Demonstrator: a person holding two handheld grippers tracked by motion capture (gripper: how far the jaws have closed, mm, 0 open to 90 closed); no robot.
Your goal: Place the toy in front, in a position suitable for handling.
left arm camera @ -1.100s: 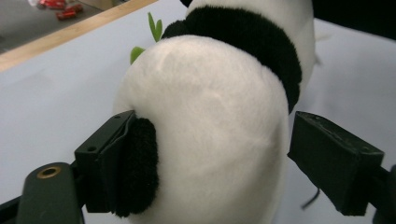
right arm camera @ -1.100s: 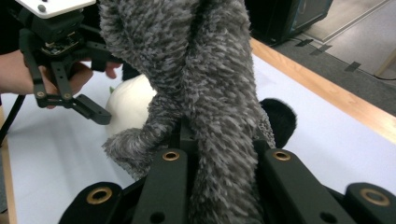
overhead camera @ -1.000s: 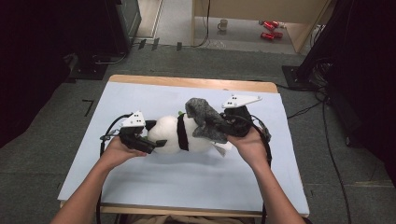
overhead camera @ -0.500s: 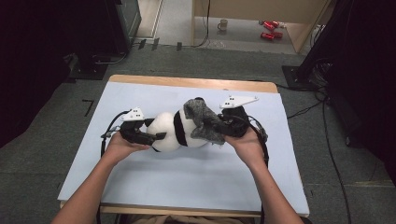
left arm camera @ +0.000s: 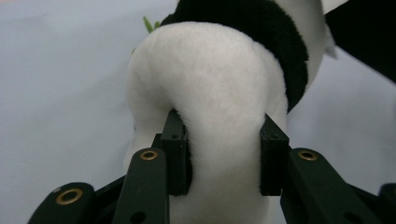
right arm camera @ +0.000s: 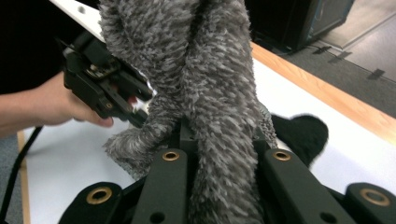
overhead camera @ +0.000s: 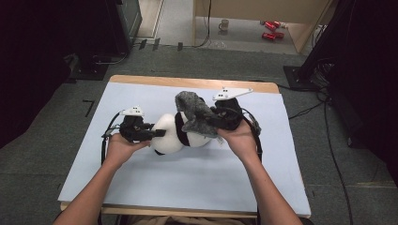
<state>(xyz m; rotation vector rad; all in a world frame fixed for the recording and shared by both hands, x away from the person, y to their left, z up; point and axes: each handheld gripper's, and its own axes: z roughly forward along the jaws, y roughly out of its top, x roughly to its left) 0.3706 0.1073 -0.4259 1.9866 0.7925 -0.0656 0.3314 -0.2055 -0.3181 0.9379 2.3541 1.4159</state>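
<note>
Now, what I have on my screens:

Left tool [overhead camera: 157, 133]: in my left hand at the left of the high view; its jaws have just been closing and now pinch the white end of the plush panda [left arm camera: 219, 93], the fabric bulging between the two black pads [left arm camera: 175, 154].

Right tool [overhead camera: 217, 123]: in my right hand at the right of the toy; its jaws are pressed together on the grey fuzzy cloth [right arm camera: 210, 93], which rises in a thick roll straight out from between them in the right gripper view.

Plush panda: lying on its side about mid-desk between my two hands, white body with a black band around it; a black paw [right arm camera: 301, 133] pokes out beside the cloth in the right gripper view. I cannot tell whether the toy rests fully on the desk or is partly lifted.

Grey fuzzy cloth: draped over the right half of the panda in the high view [overhead camera: 195, 112], touching it, its top standing up above the toy.

Desk [overhead camera: 187, 183]: pale blue sheet over a wooden top, wood edge showing along the far side.

Other hand seen from the right: my left hand [right arm camera: 42, 105] gripping its tool, just behind the cloth.

Floor beyond the desk: a mug [overhead camera: 225, 24] and two red cans [overhead camera: 271, 30], well apart from the work.
</note>
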